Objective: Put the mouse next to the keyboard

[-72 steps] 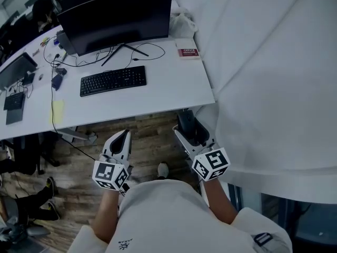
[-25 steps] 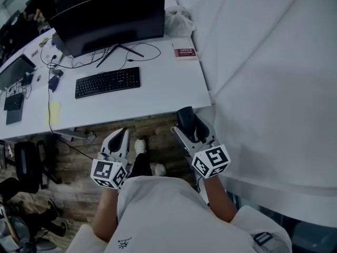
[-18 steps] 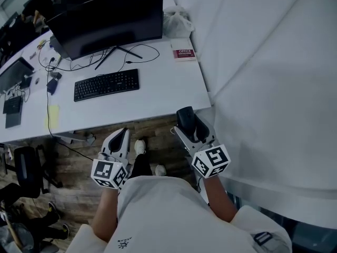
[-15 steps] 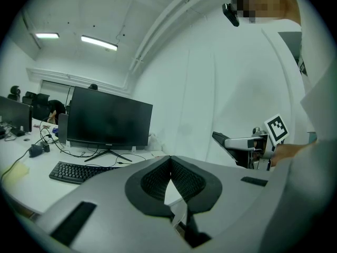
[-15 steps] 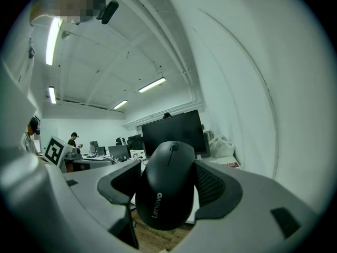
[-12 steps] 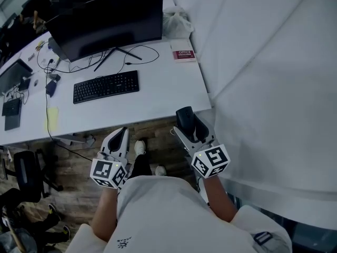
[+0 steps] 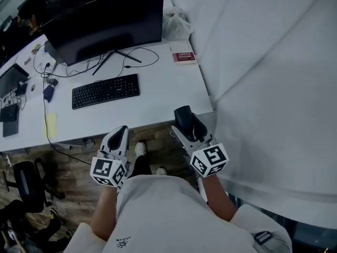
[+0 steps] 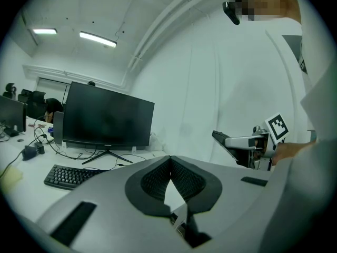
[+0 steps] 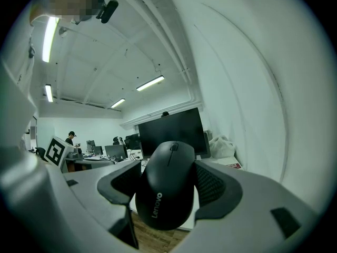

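Clearly, the right gripper point(image 7: 185, 119) pinches a black plastic mouse point(image 9: 166, 186) marked "Lenovo", wheel end forward along the jaws, off the white desk's point(image 7: 158, 100) near right corner, well apart from the black keyboard point(image 7: 106, 90). The left gripper point(image 7: 120, 136) is pressed together. A red booklet point(image 7: 184, 57) perhaps reads "OFFICE".

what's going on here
A person stands at a white desk with a gripper in each hand. The right gripper is shut on a black mouse, held up in the air just short of the desk's near edge. The left gripper is shut with nothing in it, also off the desk. The keyboard lies on the desk in front of the monitor. The mouse has not yet been set down beside it.
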The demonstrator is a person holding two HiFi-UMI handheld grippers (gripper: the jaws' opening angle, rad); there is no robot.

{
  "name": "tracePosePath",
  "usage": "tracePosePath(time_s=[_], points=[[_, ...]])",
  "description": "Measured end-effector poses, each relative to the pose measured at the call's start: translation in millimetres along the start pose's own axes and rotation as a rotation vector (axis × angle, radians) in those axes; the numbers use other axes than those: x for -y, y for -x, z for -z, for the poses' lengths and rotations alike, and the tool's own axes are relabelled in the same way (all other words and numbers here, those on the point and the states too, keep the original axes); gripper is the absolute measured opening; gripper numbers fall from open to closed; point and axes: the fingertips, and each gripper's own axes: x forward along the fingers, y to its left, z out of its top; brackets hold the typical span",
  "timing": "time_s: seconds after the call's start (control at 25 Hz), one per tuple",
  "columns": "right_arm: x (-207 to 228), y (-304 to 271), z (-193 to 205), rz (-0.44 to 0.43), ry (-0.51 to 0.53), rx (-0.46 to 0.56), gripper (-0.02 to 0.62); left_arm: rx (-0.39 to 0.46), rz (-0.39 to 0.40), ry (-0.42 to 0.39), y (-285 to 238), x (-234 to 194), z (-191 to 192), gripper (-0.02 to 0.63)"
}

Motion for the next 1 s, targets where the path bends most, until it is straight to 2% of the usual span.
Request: tracePosePath(time_s=[1.0], points=[[14.8, -83.4, -10.7, 0.06, -0.015, -0.04, 0.325, -0.023, 0.067, 0.032, -64.2, -71.6, -19.3, 0.011]])
